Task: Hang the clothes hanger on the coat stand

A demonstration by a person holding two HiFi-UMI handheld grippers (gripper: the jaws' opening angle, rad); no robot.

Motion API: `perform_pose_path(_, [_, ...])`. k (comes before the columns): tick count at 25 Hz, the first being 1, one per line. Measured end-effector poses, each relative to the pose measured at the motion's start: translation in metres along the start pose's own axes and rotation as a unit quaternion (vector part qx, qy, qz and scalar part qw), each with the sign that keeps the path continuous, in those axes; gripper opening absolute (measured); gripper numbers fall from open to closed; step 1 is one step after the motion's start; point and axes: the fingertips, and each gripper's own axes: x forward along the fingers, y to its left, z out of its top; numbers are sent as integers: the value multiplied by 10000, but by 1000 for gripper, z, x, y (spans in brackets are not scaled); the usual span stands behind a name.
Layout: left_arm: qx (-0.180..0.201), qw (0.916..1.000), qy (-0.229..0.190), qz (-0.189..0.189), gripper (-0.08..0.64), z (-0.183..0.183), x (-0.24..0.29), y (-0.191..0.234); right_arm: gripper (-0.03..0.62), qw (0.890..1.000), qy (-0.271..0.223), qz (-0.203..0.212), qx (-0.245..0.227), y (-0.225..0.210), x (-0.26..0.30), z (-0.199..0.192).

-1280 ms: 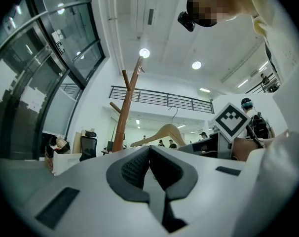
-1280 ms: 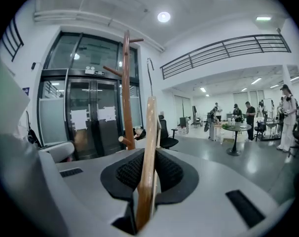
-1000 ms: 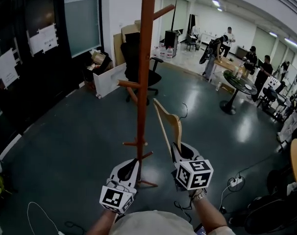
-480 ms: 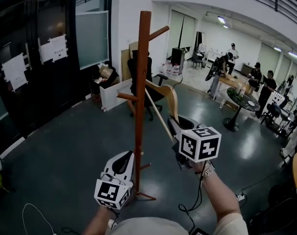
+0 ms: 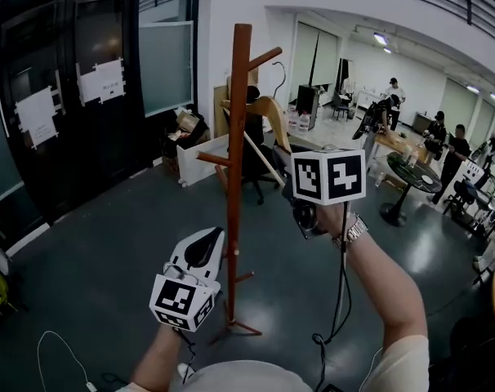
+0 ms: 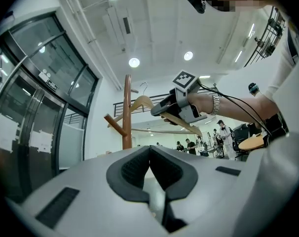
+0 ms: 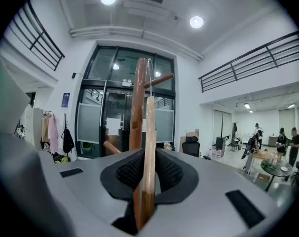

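The right hand-held gripper (image 7: 148, 174) has its jaws part-way closed, clamped on the lower wood of the hanger (image 5: 269, 109). The hanger's length runs up and away from the jaws toward the stand (image 5: 238, 145). Its wire hook (image 5: 274, 69) sits just right of the post, a little below the top peg (image 5: 264, 56) that slants up to the right. That peg lies above and slightly left of the hook, so I judge the hook must go up and over its tip. In the right gripper view the hanger stands edge-on, with the post close behind it. The left hand-held gripper (image 5: 205, 246) is closed and empty, low beside the post, so the right one is nearer. A second ago the hanger hung down among the lower pegs. Both grippers have risen since, the right far more.
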Motion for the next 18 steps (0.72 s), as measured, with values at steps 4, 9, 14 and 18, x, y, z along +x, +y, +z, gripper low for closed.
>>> perform_pose_path(4, [124,9998,-157,-76,12,24,7,-11,67,9999,45,148,-73,6,7,14])
perform_pose_path(9, [388,9987,-254,-227,12,39,6,-18,67,9995,96,296,34,16,27,26])
perform_pose_path(14, [354,9990,-247,-111,12,42,3,-13,66,9992,211,344,26,17,46,26])
perform_pose_path(18, [380,9991,-191,-16,12,37,0,-8,67,9990,331,309,-6,13,56,18])
